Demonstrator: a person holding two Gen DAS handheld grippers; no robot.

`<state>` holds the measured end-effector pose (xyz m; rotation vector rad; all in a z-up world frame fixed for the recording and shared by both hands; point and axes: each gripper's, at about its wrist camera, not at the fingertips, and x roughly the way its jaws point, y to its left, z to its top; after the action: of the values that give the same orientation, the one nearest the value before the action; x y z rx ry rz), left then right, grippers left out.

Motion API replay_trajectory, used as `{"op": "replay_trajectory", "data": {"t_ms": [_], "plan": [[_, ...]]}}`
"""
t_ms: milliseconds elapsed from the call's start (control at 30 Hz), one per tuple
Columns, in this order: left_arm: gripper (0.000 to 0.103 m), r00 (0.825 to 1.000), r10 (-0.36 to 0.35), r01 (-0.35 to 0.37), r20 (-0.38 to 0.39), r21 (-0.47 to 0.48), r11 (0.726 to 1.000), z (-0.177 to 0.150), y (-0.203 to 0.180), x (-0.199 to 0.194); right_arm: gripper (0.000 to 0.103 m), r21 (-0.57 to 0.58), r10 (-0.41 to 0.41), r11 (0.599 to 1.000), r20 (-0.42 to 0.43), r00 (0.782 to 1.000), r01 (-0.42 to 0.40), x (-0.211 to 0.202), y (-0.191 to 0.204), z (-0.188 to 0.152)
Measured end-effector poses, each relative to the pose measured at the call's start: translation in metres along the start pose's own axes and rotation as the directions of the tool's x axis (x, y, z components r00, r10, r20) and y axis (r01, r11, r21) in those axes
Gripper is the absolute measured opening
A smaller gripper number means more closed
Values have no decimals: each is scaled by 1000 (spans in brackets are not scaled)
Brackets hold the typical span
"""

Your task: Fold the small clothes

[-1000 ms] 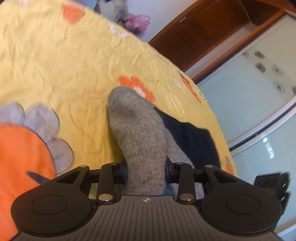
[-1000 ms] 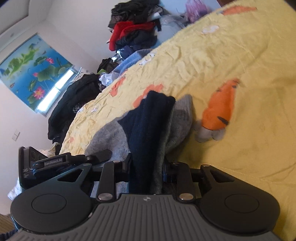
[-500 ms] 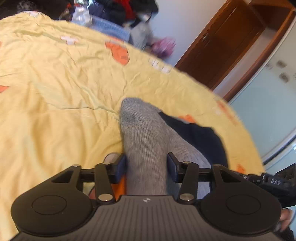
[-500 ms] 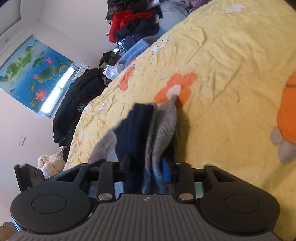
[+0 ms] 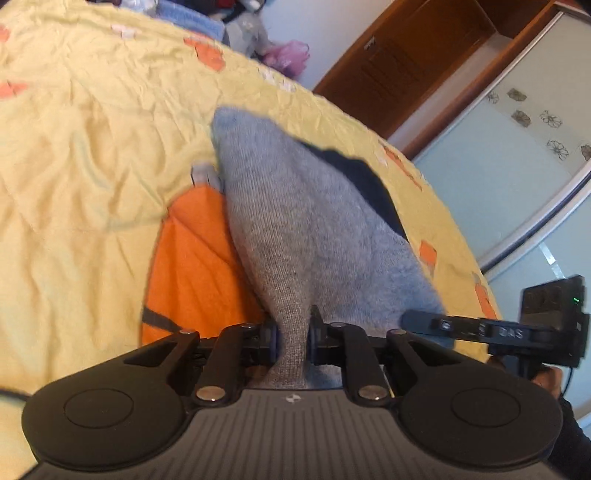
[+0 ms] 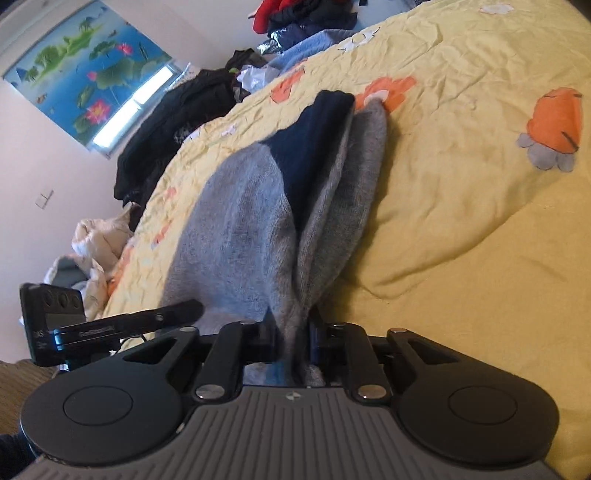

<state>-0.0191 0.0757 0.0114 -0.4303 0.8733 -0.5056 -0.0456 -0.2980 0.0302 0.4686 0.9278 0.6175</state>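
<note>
A grey sock [image 5: 295,221] with a navy cuff [image 5: 369,184] lies bunched on the yellow bedspread [image 5: 92,166]. In the left wrist view my left gripper [image 5: 291,332] has its jaws closing, and its pads pinch a narrow fold of the grey fabric. In the right wrist view the same sock [image 6: 240,221], with its navy part [image 6: 314,140] on top, runs into my right gripper [image 6: 291,332], whose jaws are also closing on a gathered fold. Each view shows the other gripper close beside: the right gripper [image 5: 498,332] and the left gripper [image 6: 110,325].
The bedspread carries orange carrot prints [image 6: 554,118]. Piles of dark and red clothes [image 6: 303,14] lie along the bed's far edge, with more heaped at its left side [image 6: 177,110]. A wooden wardrobe [image 5: 406,62] and glass sliding doors [image 5: 517,155] stand beyond the bed.
Both grippers' jaws widened around the sock half a second ago and have now narrowed onto pinched folds. Both have shifted across the bed, and the sock looks more bunched.
</note>
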Motion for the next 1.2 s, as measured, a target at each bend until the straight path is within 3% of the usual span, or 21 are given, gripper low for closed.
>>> {"op": "replay_trajectory", "data": {"t_ms": [100, 167, 200, 233, 267, 333, 367, 400, 433, 533, 633, 733, 800, 833, 867, 933, 1067, 1133, 1200], "plan": [[15, 998, 61, -60, -13, 59, 996, 0, -1, 1, 24, -54, -14, 998, 12, 1000, 15, -3, 9, 1], [19, 996, 83, -82, -11, 97, 992, -6, -6, -2, 29, -39, -70, 997, -38, 997, 68, 5, 1, -3], [23, 995, 103, -102, 0, 131, 986, -9, -10, -9, 30, -18, -49, 999, -31, 998, 49, 2, -3, -5], [32, 991, 129, -130, 17, 167, 977, -11, -15, -19, 42, -3, -38, 999, -36, 999, 37, -3, -4, -5], [37, 986, 159, -165, 45, 197, 966, -11, -19, -27, 46, 3, -32, 999, -28, 999, 33, -10, -5, -3], [58, 965, 204, -241, 163, 257, 936, -10, -30, -47, 67, -2, -40, 999, 56, 998, 40, -28, -6, 4], [65, 952, 204, -267, 229, 290, 919, -8, -37, -54, 68, -7, -46, 999, 100, 994, 47, -34, -6, 12], [71, 937, 203, -293, 285, 324, 900, -6, -46, -57, 68, -6, -49, 999, 127, 991, 50, -39, -8, 22], [72, 926, 196, -311, 323, 355, 881, -3, -55, -55, 68, 7, -55, 998, 151, 987, 55, -39, -10, 36], [72, 930, 162, -295, 331, 403, 866, 1, -70, -30, 68, 36, -26, 999, 199, 980, 19, -26, -18, 73], [72, 928, 193, -321, 318, 423, 848, -8, -74, 8, 67, 79, -52, 996, 214, 975, 35, 1, -25, 104], [72, 927, 231, -351, 295, 466, 813, -24, -73, 35, 64, 75, -105, 993, 166, 981, 93, 33, -28, 121], [73, 928, 261, -363, 266, 483, 797, -28, -72, 46, 54, 63, -137, 989, 98, 986, 131, 58, -30, 125], [74, 930, 257, -356, 261, 474, 805, -26, -70, 45, 25, 38, -152, 988, 61, 986, 150, 71, -29, 126], [74, 934, 255, -346, 248, 465, 815, -24, -68, 46, 18, -6, -185, 983, 44, 982, 185, 79, -26, 127], [76, 941, 261, -333, 214, 455, 826, -20, -63, 49, 17, -98, -231, 967, 39, 972, 234, 87, -24, 129], [80, 942, 263, -329, 206, 436, 837, -16, -59, 49, 15, -17, -203, 979, 29, 979, 203, 88, -39, 128], [79, 928, 293, -367, 230, 430, 825, -17, -63, 40, 23, -17, -210, 977, 62, 976, 211, 78, -32, 122], [79, 922, 283, -373, 266, 411, 831, -13, -68, 25, 32, -37, -258, 963, 148, 955, 266, 56, -16, 112]]}}
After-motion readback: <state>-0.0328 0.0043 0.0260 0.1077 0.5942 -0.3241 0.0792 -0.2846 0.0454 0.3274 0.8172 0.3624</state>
